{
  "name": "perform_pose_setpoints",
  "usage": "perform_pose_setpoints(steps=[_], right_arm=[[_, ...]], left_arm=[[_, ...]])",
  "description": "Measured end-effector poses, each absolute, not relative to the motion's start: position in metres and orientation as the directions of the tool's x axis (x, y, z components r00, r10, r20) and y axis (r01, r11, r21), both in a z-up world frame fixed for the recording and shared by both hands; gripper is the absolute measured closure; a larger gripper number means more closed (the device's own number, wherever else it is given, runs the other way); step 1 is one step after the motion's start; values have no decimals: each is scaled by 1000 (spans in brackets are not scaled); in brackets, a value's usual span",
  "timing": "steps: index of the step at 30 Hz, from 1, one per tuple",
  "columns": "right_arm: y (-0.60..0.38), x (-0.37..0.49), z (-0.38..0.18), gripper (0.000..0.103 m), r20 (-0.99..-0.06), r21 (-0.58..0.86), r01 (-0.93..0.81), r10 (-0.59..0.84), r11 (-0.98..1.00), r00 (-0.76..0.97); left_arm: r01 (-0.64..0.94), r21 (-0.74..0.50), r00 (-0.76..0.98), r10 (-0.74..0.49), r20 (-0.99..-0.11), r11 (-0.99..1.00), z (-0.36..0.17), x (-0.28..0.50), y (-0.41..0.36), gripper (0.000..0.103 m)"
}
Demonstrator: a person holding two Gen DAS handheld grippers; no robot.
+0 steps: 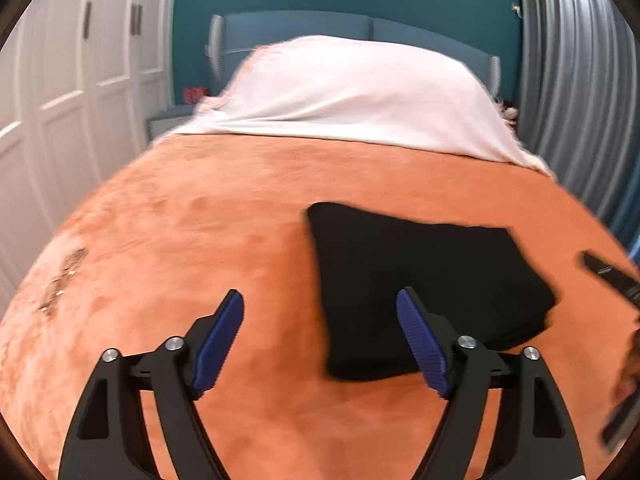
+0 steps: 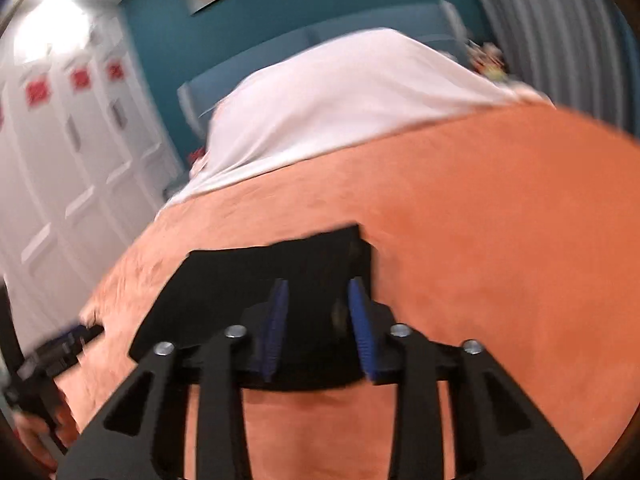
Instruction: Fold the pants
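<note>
Blue pads (image 1: 420, 344) of the left gripper (image 1: 320, 338) sit nearest the lens in the left wrist view, spread wide, nothing between them but orange blanket (image 1: 180, 240). One fingertip overlaps the near edge of the pants (image 1: 424, 280) in the picture; contact cannot be told.

Pants: black, folded into a compact, roughly square packet, lying flat on the blanket toward 2 o'clock from the left gripper. Edges look even; layered thickness shows along the near right side. No loose leg or waistband trails out.

Right wrist view: right gripper (image 2: 318, 324) hangs over the near part of the same packet (image 2: 240, 280), at 12 o'clock from its lens. Fingers stand at a narrow gap. Black cloth fills the space seen between them, but it looks to be the packet lying beneath; no fold is seen pinched or lifted. Picture is blurred, so that is a judgement.

At 8 o'clock in this view, the other gripper and a hand (image 2: 36, 436) show at the frame edge.

Background: white sheet (image 1: 340, 96) over pillows at 12 o'clock, white wardrobe doors (image 1: 60, 80) at 10 o'clock, teal wall behind.

Progress, judged: folding appears essentially done. What may remain is a final pat, straightening, or withdrawal of both tools. Possibly one more half-fold, though the packet already looks small.
</note>
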State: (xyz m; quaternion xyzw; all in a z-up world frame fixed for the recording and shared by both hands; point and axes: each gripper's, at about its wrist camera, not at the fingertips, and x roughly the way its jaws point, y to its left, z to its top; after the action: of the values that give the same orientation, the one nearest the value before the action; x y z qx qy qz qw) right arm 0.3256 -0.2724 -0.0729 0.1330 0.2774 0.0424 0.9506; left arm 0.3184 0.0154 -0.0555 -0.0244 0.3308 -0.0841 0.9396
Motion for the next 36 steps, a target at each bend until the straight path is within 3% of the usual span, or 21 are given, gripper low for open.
perform_pose_setpoints(steps=[3,6,9,15,19,23,29,36], right_arm=[[-247,359,-78,81,-599,217,-49,173,975,782],[-242,396,-138,86,-750,78,35,36,996,660],[-248,385,-151,87,-703,38,27,8,999,711],[-246,342,-104,83,-686,111,59,34,992,727],[-252,283,-63,46,-647,188,96,49,977,761],[-233,214,-24,25,-617,145,120,-4,982,787],[-197,124,7,14,-605,128,126,-23,984,796],[-170,52,18,14,-596,97,142,-57,985,801]], left_arm=[[129,-59,709,-134,-693,990,-67,342,-17,23],[108,20,563,-45,-826,994,-128,379,-40,20],[90,-12,557,-60,-828,996,-155,385,-28,5],[41,-66,580,-78,-811,997,-102,353,-1,11],[41,-14,651,-37,-758,999,-47,290,4,10],[9,-6,691,-10,-722,1000,-3,211,10,9],[13,19,687,5,-726,1000,27,118,11,5],[15,91,714,53,-698,996,35,41,14,5]])
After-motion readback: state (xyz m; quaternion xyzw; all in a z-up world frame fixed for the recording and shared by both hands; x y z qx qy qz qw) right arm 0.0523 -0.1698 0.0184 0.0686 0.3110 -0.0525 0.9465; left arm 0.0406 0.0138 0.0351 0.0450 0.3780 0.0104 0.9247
